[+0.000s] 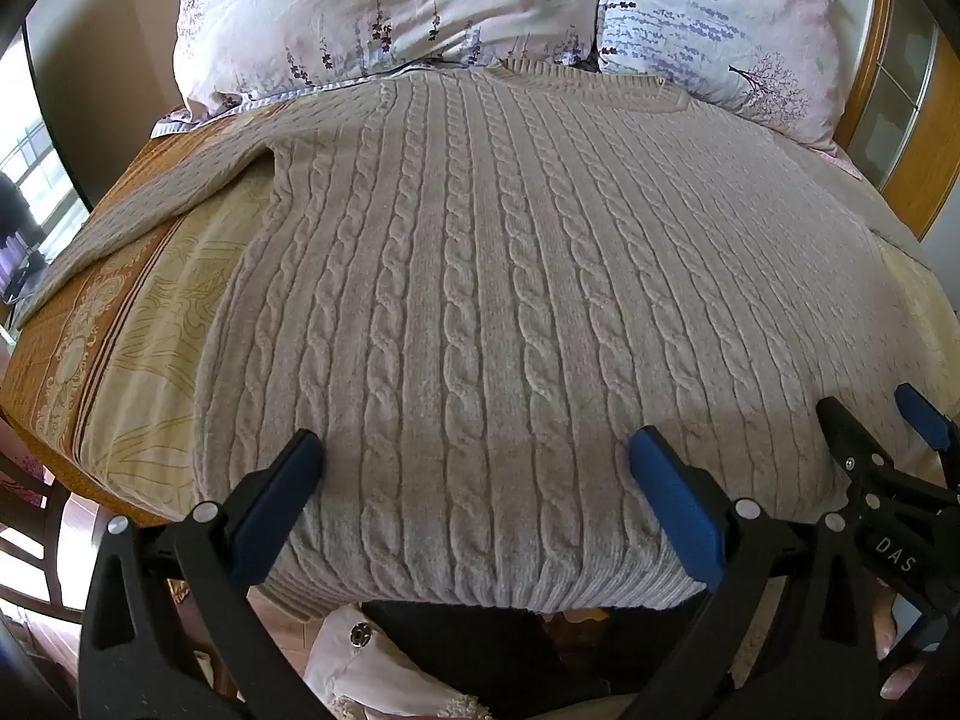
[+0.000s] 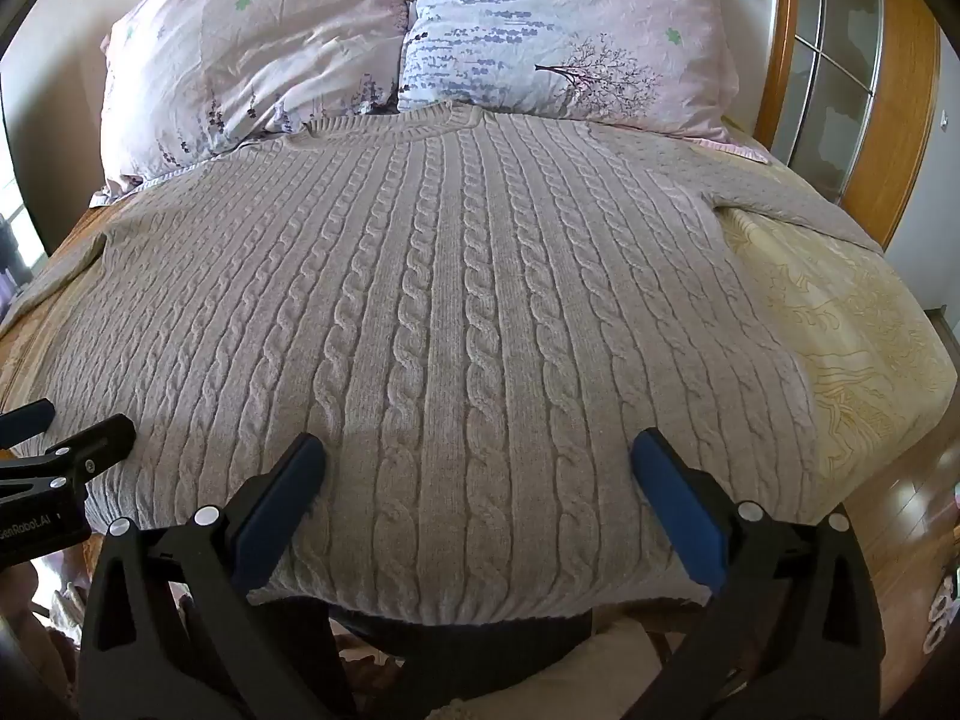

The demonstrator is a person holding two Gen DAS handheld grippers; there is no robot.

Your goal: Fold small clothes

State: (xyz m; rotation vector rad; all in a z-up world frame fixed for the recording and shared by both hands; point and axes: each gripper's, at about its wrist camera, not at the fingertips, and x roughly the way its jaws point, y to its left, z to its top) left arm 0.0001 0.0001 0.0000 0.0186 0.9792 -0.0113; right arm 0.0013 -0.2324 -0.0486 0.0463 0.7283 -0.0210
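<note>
A beige cable-knit sweater (image 1: 480, 276) lies flat and face up on the bed, collar toward the pillows, hem at the near edge; it also fills the right wrist view (image 2: 456, 312). Its left sleeve (image 1: 150, 204) stretches out to the left, its right sleeve (image 2: 792, 192) to the right. My left gripper (image 1: 477, 450) is open above the hem's left part, holding nothing. My right gripper (image 2: 477, 450) is open above the hem's right part, holding nothing. The right gripper shows at the right edge of the left wrist view (image 1: 882, 426), and the left gripper at the left edge of the right wrist view (image 2: 54, 426).
Two floral pillows (image 2: 270, 48) (image 2: 570, 30) lie behind the collar. The bed has a yellow and orange patterned sheet (image 2: 840, 324). A wooden headboard (image 2: 900, 90) stands at the right. A wooden chair (image 1: 30, 540) and wooden floor are at the lower left.
</note>
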